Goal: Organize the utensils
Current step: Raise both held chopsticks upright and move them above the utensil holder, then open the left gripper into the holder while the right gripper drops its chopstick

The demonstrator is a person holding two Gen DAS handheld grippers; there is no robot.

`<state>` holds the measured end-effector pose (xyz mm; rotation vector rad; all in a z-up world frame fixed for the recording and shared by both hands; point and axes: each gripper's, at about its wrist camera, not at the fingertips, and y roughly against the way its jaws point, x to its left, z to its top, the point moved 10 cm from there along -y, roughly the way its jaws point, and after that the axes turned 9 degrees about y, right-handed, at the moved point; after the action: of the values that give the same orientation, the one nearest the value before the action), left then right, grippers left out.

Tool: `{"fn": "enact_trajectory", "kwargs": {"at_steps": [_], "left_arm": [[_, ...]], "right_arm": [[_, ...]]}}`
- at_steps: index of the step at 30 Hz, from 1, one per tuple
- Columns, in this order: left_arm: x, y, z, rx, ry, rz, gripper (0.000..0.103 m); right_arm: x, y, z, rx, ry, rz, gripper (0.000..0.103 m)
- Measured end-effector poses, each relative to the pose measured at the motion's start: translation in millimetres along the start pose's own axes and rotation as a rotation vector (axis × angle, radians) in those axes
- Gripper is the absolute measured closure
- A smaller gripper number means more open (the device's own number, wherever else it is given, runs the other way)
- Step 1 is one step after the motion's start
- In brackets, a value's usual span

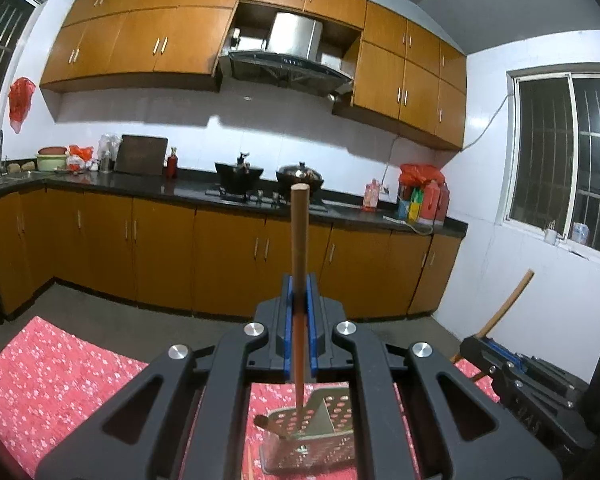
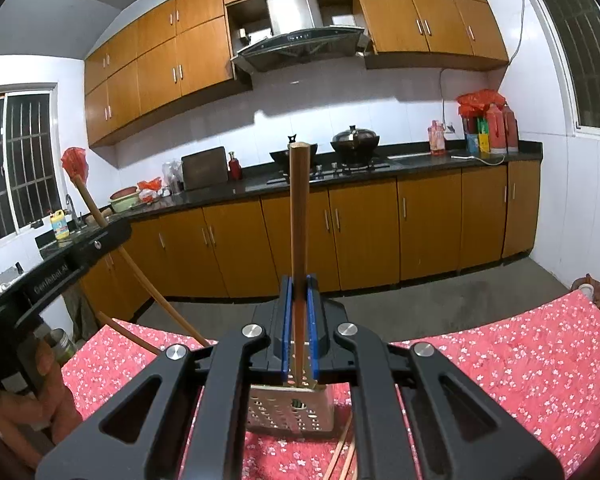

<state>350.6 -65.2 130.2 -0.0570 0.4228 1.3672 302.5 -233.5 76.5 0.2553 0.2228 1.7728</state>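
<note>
My left gripper (image 1: pixel 299 280) is shut on a wooden chopstick (image 1: pixel 300 232) that stands nearly upright between the blue pads. Its lower end comes down at the top of a perforated metal utensil holder (image 1: pixel 316 436) on the red floral tablecloth (image 1: pixel 60 380). My right gripper (image 2: pixel 299 280) is likewise shut on an upright chopstick (image 2: pixel 299 216), directly over the same holder (image 2: pixel 290 408). Each view shows the other gripper at its side: the right gripper (image 1: pixel 486 342) with its chopstick (image 1: pixel 508 300), and the left gripper (image 2: pixel 114 234) with its chopstick (image 2: pixel 140 280), held by a hand (image 2: pixel 48 384).
Loose chopsticks (image 2: pixel 346 454) lie on the tablecloth (image 2: pixel 500 360) beside the holder. A small white cup (image 2: pixel 586 290) sits at the table's far right corner. Beyond the table are bare floor and a counter (image 1: pixel 188 192) with woks, bottles and a sink.
</note>
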Motion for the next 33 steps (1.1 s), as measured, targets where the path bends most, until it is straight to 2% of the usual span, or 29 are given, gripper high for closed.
{"fn": "enact_trajectory", "kwargs": {"at_steps": [7, 9, 11, 19, 23, 25, 28, 31, 33], "left_arm": [[8.6, -1.9, -13.6, 0.053, 0.027, -0.008, 0.092], [9.0, 1.9, -12.3, 0.052, 0.033, -0.013, 0.089], [9.2, 7.4, -10.2, 0.044, 0.037, -0.019, 0.087], [11.9, 54.0, 6.2, -0.012, 0.073, -0.067, 0.084], [27.3, 82.1, 5.9, -0.024, 0.097, -0.06, 0.08], [41.0, 92.1, -3.1, -0.01, 0.104, -0.032, 0.078], [65.8, 95.6, -28.0, 0.044, 0.099, 0.038, 0.077], [95.3, 88.7, -63.2, 0.133, 0.104, 0.112, 0.076], [118.0, 80.0, -98.8, 0.234, 0.123, 0.163, 0.077]], "right_arm": [[4.4, -4.0, -6.6, 0.037, -0.014, 0.018, 0.093], [4.8, -0.5, -4.6, 0.033, -0.017, 0.02, 0.088], [4.9, 3.8, -0.7, 0.019, -0.017, 0.018, 0.077], [-8.4, 49.0, 17.3, -0.072, -0.041, 0.0, 0.076], [-29.2, 68.6, 6.2, -0.071, -0.077, -0.04, 0.076], [-41.1, 68.2, -12.7, -0.021, -0.081, -0.076, 0.076], [-55.3, 53.9, -56.3, 0.102, -0.099, -0.108, 0.076], [-60.6, 31.8, -113.1, 0.264, -0.138, -0.109, 0.076], [-55.6, 17.2, -149.2, 0.365, -0.152, -0.083, 0.076]]}}
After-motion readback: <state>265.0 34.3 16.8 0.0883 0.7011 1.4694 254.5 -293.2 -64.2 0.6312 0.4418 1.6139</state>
